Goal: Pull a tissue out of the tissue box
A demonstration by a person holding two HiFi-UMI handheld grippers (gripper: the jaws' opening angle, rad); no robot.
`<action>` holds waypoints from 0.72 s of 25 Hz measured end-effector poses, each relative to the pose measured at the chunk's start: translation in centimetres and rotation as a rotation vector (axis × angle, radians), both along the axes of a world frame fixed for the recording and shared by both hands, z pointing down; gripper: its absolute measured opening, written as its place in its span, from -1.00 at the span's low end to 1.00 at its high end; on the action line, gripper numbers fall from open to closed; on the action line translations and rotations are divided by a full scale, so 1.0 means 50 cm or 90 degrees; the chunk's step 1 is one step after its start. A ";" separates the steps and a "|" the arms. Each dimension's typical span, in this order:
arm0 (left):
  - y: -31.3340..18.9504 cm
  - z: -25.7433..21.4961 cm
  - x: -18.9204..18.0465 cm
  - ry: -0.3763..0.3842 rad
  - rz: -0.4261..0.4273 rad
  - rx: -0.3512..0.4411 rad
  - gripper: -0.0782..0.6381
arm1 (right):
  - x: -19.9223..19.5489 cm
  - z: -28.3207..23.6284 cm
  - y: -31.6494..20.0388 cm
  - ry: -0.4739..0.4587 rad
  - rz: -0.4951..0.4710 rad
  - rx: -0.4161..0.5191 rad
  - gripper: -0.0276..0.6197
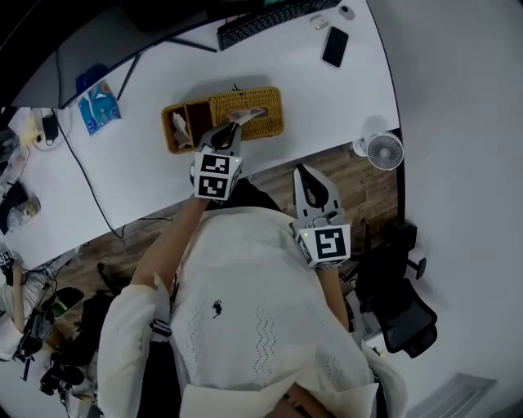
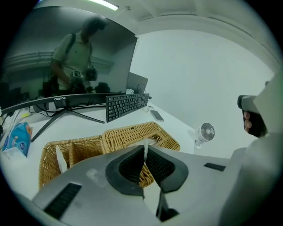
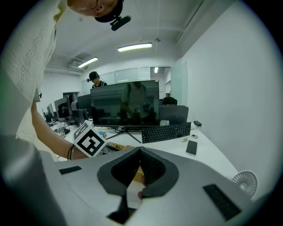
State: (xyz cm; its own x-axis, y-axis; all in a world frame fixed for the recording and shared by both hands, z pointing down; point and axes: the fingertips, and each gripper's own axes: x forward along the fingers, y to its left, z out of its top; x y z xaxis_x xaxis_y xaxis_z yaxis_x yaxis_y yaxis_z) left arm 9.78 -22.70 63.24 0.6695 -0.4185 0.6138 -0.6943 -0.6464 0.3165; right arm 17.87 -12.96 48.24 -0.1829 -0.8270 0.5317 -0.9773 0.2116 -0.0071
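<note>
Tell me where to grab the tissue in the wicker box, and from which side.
Pinch the tissue by the loose tip standing out of the box top, coming from above: it's thin and upright. The left tool is shut on it there.

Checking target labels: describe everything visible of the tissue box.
The tissue box is a tan wicker oblong lying flat on the white desk near the keyboard. A white tissue sticks up from its top, pinched by the shut left gripper. An open wicker tray with two compartments adjoins one end; one holds something white.
</note>
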 end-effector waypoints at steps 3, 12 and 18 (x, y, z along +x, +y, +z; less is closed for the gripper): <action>0.011 -0.003 0.005 0.001 0.021 0.004 -0.73 | -0.002 0.001 0.000 -0.001 0.007 0.002 -0.91; 0.027 -0.019 0.011 -0.001 0.045 0.036 -0.73 | -0.022 0.002 0.017 -0.005 0.005 0.007 -0.91; 0.030 -0.026 0.010 -0.003 0.041 0.057 -0.73 | -0.028 0.005 0.036 -0.007 0.002 0.009 -0.91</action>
State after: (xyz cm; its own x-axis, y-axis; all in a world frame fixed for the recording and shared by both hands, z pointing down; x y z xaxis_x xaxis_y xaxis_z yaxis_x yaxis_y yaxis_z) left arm 10.27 -21.20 61.93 0.6942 -0.4276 0.5790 -0.6512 -0.7158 0.2522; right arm 16.48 -11.13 48.49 -0.1863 -0.8347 0.5183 -0.9778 0.2091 -0.0146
